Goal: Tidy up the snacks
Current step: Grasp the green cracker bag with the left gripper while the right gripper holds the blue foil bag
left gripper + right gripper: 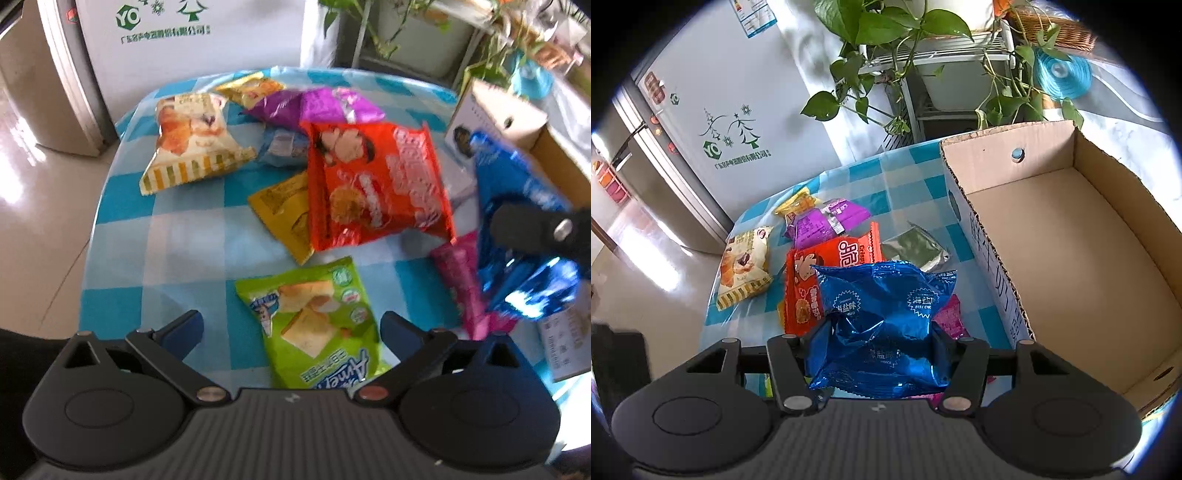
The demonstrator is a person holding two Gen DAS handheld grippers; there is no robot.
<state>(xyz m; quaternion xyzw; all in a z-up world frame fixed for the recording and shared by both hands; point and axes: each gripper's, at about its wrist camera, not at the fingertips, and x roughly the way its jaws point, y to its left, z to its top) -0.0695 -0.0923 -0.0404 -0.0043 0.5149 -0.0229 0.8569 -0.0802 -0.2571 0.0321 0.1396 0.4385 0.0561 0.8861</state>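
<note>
My right gripper (881, 341) is shut on a shiny blue snack bag (882, 317), lifted above the table just left of the cardboard box (1071, 236). The same blue bag (524, 229) shows at the right of the left wrist view, pinched by the other gripper's black finger. My left gripper (291, 332) stands open low over a green snack bag (317, 325), its fingers on either side and apart from it. An orange-red bag (373, 184) lies in the middle of the table, with a purple bag (321, 105), a cream striped bag (192, 140) and yellow packets around it.
The table wears a blue-and-white checked cloth (177, 236). A pink packet (461, 284) lies under the blue bag, and a grey-green foil packet (916, 249) sits near the box. The box has nothing in it. A fridge (713, 110) and trailing plants (879, 44) stand behind.
</note>
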